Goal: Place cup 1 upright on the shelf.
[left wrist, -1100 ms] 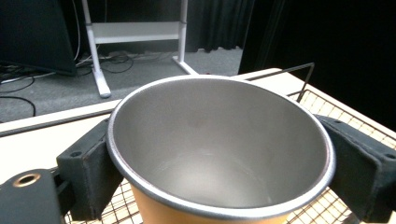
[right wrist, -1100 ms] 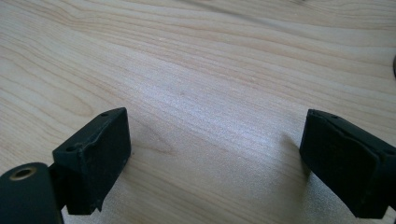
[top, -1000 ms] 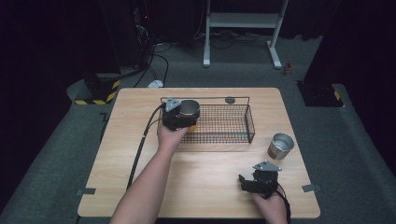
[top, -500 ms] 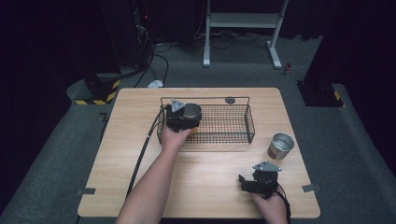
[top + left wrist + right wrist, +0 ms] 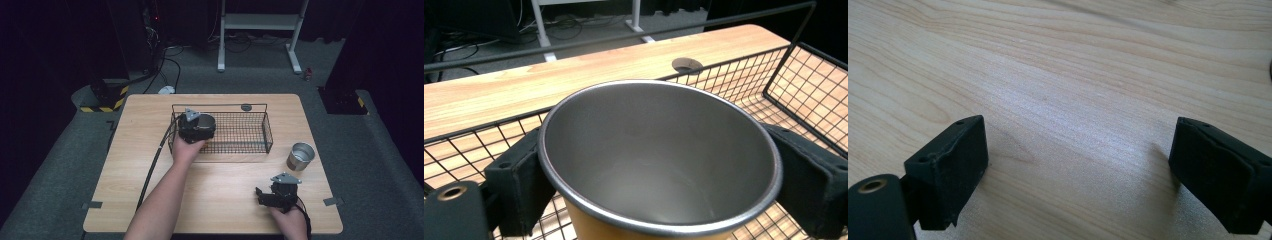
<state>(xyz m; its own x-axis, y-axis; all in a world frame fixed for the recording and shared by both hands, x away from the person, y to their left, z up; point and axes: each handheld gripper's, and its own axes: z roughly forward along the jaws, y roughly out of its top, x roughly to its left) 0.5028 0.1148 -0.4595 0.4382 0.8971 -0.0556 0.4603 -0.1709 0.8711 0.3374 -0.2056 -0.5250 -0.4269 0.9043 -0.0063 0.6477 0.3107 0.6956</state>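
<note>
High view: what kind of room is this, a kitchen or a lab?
Probably a lab or test studio, not a kitchen. A lone wooden table stands on grey carpet in a dark room, loose cables trail on the floor behind, and a block with yellow-and-black hazard stripes sits beside it.

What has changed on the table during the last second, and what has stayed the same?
The left hand-held gripper, shut on a metal cup, has carried it slightly farther right over the left end of the wire basket. The grip has not changed; nothing was released. The right hand-held gripper stays open near the table's front edge, and the second metal cup remains beside the basket.
</note>
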